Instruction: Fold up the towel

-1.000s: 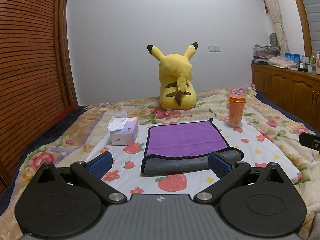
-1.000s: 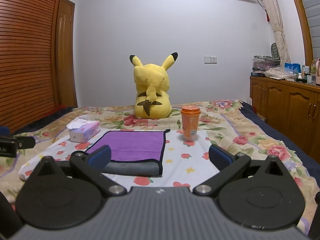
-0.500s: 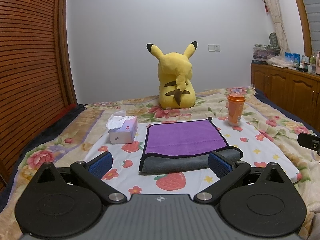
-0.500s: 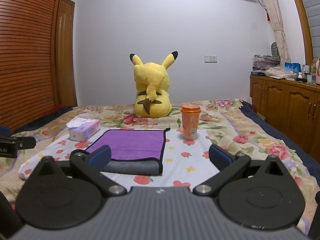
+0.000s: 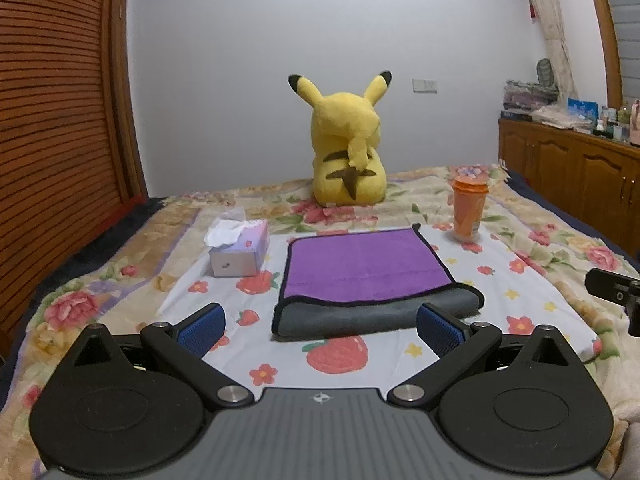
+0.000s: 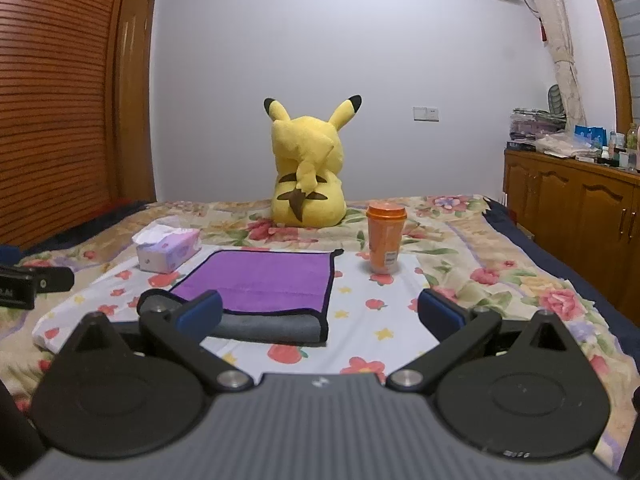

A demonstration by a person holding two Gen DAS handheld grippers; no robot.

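Both grippers, left gripper (image 5: 318,326) and right gripper (image 6: 318,312), wide open, empty, barely drifted back over the last second. Towel (image 5: 366,270) ahead already folded, lying flat; task looks near done.

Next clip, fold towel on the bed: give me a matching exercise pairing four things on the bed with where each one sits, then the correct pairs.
Things:
1. towel
2. tissue box
3. orange cup
4. Pikachu plush

Places:
A. far end of the bed, its back to the cameras
B. middle of the strawberry-print sheet, folded, purple side up
C. left of the towel, a tissue sticking out
D. beyond the towel's far right corner, upright

Pairs: 1-B, 2-C, 3-D, 4-A

Both the left claw and the right claw are open, short of the towel.
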